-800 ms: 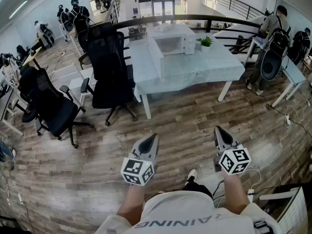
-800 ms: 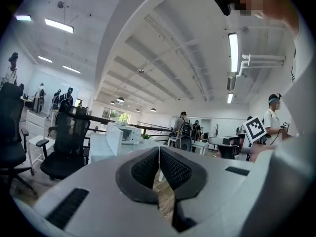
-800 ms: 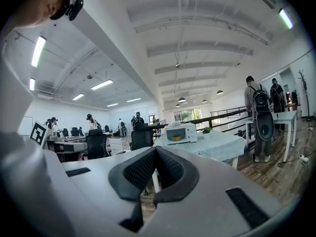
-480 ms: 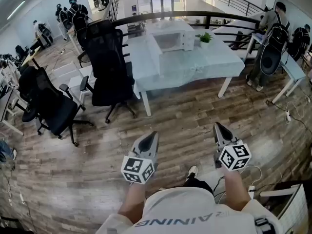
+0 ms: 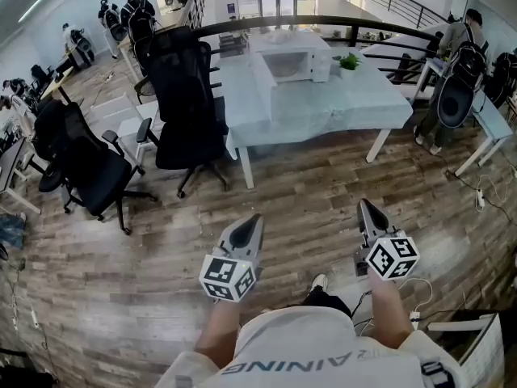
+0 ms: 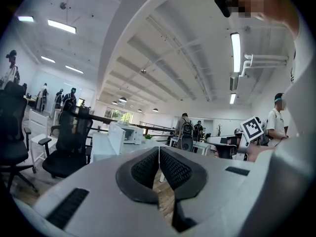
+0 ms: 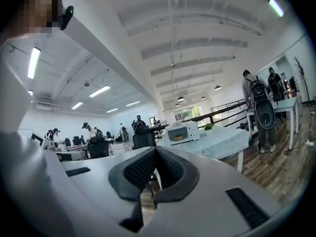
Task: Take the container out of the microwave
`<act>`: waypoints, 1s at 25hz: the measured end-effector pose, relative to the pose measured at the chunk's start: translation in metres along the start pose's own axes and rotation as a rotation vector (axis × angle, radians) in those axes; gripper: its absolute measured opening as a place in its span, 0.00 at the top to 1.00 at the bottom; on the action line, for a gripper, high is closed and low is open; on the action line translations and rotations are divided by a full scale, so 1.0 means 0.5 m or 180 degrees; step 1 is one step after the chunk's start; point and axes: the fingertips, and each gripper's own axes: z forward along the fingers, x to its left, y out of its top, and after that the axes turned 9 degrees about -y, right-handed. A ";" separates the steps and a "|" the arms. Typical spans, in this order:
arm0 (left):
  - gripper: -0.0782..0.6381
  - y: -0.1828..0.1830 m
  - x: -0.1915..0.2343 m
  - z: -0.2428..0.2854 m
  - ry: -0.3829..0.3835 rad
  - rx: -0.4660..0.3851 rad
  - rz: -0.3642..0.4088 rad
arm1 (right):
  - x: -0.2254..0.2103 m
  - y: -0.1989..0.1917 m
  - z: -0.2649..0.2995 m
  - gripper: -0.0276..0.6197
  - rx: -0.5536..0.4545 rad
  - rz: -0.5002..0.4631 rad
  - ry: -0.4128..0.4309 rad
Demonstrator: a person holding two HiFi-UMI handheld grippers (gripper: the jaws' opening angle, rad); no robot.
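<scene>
A white microwave stands at the far side of a table with a pale blue cloth, its door swung open to the left. In the right gripper view the microwave shows a small yellow container inside. Both grippers hang low over the wooden floor, well short of the table. My left gripper is shut and holds nothing; its pads meet. My right gripper is likewise shut and empty, pads together. The left gripper view shows the microwave far ahead.
Two black office chairs stand left of the table. A small green plant sits beside the microwave. A person with a backpack stands at the right by another table. A railing runs behind.
The table and microwave sit slightly nearer and lower in the head view. Both grippers stayed shut and kept their places in front of me.
</scene>
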 end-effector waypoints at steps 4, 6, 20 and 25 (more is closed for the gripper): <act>0.84 -0.010 0.007 0.022 0.0019 0.0056 -0.0026 | -0.015 -0.002 0.020 0.92 0.0019 0.0028 0.0038; 0.84 -0.007 0.010 0.043 0.0015 0.0083 -0.0017 | -0.027 0.002 0.035 0.92 0.0017 0.0054 0.0065; 0.84 0.026 -0.027 0.335 -0.0048 0.0113 0.0048 | -0.265 0.076 0.160 0.92 -0.0033 0.0146 0.0189; 0.84 0.004 -0.036 0.448 -0.0017 0.0125 -0.0037 | -0.369 0.074 0.201 0.92 0.0082 0.0096 0.0228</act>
